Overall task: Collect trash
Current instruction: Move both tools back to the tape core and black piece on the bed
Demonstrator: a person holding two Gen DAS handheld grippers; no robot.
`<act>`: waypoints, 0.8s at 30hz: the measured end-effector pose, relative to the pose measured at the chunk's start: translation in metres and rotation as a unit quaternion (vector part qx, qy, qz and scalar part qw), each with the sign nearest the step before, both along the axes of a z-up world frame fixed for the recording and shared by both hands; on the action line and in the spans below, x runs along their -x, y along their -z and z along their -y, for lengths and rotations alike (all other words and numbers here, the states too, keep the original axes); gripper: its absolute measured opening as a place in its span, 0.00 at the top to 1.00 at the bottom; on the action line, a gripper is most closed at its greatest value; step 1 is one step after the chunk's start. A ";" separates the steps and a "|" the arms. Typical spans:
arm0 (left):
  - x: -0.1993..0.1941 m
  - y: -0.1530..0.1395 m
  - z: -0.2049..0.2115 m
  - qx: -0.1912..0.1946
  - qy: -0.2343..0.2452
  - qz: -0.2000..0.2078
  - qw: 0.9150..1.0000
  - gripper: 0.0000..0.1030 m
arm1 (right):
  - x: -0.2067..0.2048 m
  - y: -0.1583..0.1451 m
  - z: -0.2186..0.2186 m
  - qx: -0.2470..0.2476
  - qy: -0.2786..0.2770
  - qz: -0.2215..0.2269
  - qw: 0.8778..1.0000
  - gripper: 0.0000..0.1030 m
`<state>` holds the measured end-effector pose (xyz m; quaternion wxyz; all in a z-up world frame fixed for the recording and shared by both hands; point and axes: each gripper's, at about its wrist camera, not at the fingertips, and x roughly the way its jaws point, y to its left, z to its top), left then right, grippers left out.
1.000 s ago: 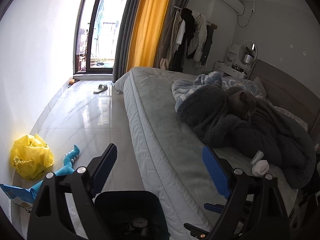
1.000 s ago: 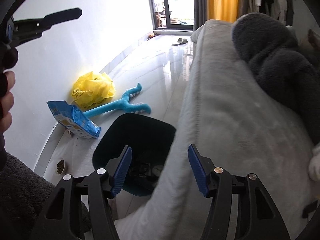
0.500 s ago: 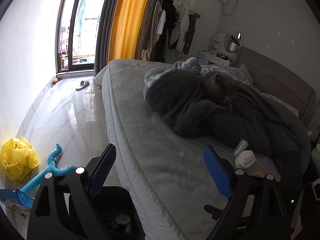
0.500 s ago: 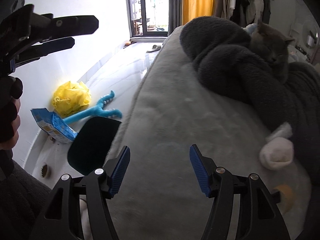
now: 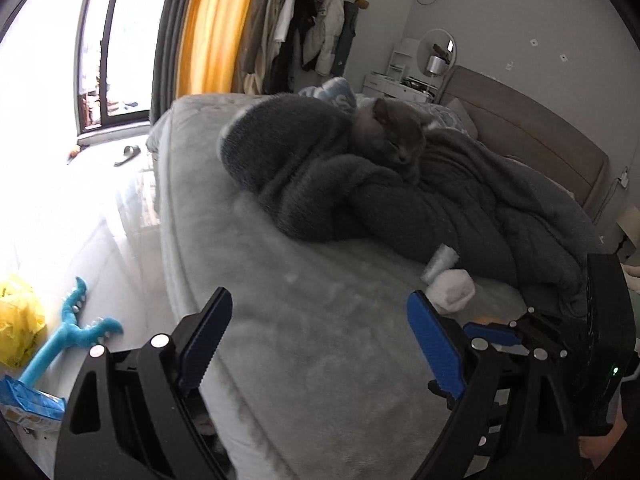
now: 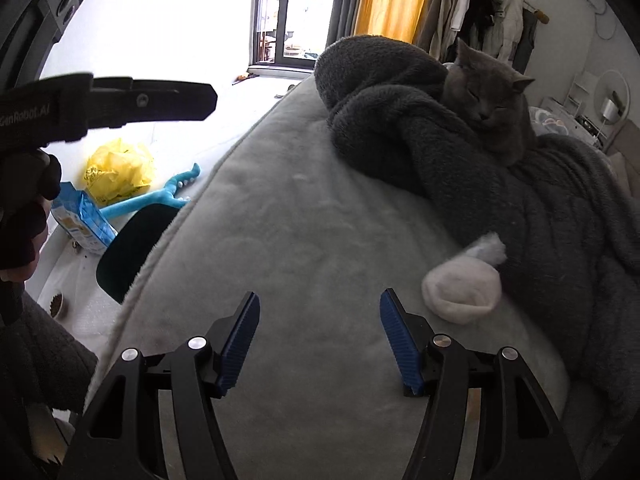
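A crumpled white wad of tissue lies on the grey bed against the dark blanket, with a small fluffy white piece touching it. The wad also shows in the left wrist view. My right gripper is open and empty, low over the bed, left of the wad. My left gripper is open and empty over the bed's edge. A dark trash bin stands on the floor beside the bed, partly hidden by the mattress.
A grey cat sleeps on the dark blanket. On the floor by the wall lie a yellow plastic bag, a blue toy and a blue packet. A small food bowl sits near the bin.
Both grippers have swung right, from over the bin and floor to over the bed. The white wad is now closer to the right gripper. Both stay open.
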<state>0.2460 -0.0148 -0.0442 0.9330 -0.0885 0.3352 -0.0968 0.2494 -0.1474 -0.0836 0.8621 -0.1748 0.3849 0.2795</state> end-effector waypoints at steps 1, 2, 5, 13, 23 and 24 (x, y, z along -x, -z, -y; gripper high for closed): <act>-0.001 0.003 0.005 0.001 0.005 -0.006 1.000 0.12 | 0.000 0.000 0.007 0.000 0.001 -0.001 1.000 0.38; -0.003 0.008 0.011 0.001 0.010 -0.014 1.000 0.12 | 0.000 0.001 0.012 0.001 0.004 0.001 1.000 0.38; -0.005 0.016 0.028 -0.005 0.025 -0.020 0.999 0.12 | -0.002 -0.001 0.032 -0.001 0.016 0.005 1.000 0.37; -0.011 0.028 0.056 -0.002 0.042 -0.032 0.999 0.12 | -0.006 0.004 0.075 -0.001 0.032 0.007 0.999 0.36; -0.013 0.038 0.096 0.020 0.104 -0.064 0.992 0.19 | -0.007 0.013 0.105 0.003 0.042 0.004 0.999 0.36; -0.014 0.040 0.100 0.025 0.110 -0.069 0.991 0.21 | -0.005 0.013 0.107 0.002 0.043 0.004 0.999 0.36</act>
